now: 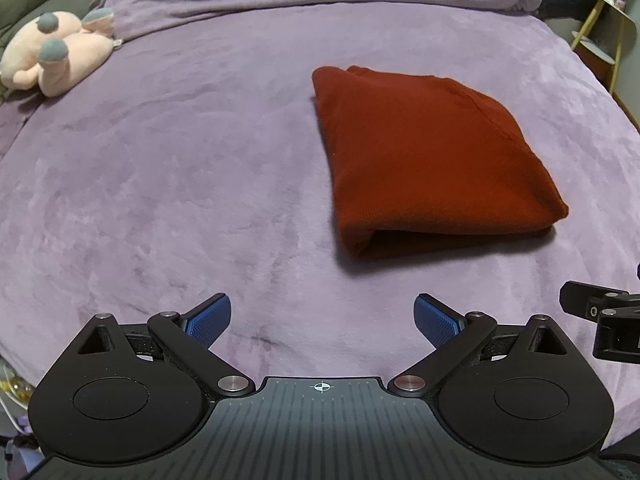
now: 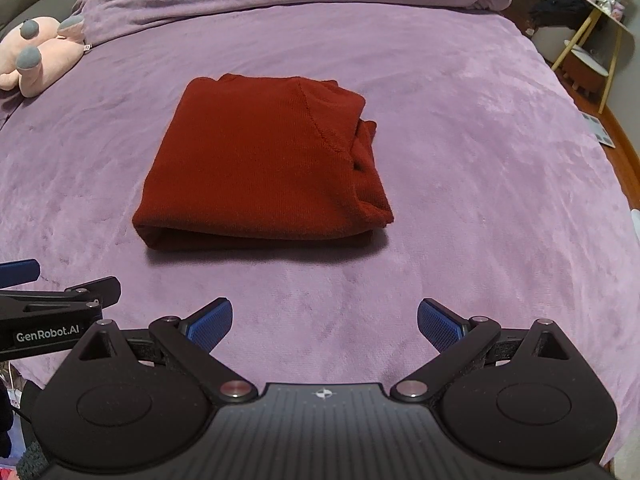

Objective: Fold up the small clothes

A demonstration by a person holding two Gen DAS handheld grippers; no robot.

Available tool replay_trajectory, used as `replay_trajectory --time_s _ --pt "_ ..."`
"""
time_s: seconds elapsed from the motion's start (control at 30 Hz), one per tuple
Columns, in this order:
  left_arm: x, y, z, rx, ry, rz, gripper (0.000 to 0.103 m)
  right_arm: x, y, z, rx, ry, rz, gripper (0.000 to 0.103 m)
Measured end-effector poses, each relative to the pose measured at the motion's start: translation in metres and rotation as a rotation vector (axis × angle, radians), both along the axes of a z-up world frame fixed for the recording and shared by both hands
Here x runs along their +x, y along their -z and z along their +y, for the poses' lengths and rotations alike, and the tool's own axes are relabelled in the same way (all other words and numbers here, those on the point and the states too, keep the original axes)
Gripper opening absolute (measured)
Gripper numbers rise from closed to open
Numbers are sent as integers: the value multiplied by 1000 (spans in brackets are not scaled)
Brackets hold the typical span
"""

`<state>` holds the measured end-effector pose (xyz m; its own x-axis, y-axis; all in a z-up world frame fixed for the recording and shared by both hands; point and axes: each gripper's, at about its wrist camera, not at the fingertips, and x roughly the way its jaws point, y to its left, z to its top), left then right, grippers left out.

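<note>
**Folded red garment on the bed, both tongs released**

Left wrist view: the left tongs hang spread wide and empty over the purple blanket. Beyond them, toward the right, lies the red garment, folded into a thick rectangle. A pink plush toy sits far left.

Right wrist view: the right tongs are likewise spread and empty. The garment lies ahead, slightly left.

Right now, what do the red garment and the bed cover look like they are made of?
Red garment: looks like a soft matte knit, perhaps cotton or wool; fine ribbing and a stitched seam show. Bed cover: looks like plush fleece or velvet, since its lilac nap shows light and dark brush marks with a faint sheen.
</note>
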<state>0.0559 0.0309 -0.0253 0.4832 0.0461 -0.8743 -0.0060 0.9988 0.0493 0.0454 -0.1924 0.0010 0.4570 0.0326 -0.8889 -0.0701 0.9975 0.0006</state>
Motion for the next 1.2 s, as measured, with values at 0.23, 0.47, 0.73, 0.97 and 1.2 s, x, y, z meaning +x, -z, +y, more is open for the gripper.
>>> replay_trajectory --time_s 0.23,0.47,0.73,0.97,1.2 --pt "0 1 -4 -1 3 16 101 0 -3 -4 7 12 -2 99" --pt "0 3 -6 -14 -2 37 101 0 -4 -6 3 17 -6 99" --pt "-1 2 -8 -7 4 44 101 0 -5 -6 6 12 0 99" --pt "-2 2 -9 -8 3 49 101 -1 -6 -6 1 20 -3 99" --pt "-1 2 -9 -10 3 52 101 -1 -7 -6 3 17 -4 99"
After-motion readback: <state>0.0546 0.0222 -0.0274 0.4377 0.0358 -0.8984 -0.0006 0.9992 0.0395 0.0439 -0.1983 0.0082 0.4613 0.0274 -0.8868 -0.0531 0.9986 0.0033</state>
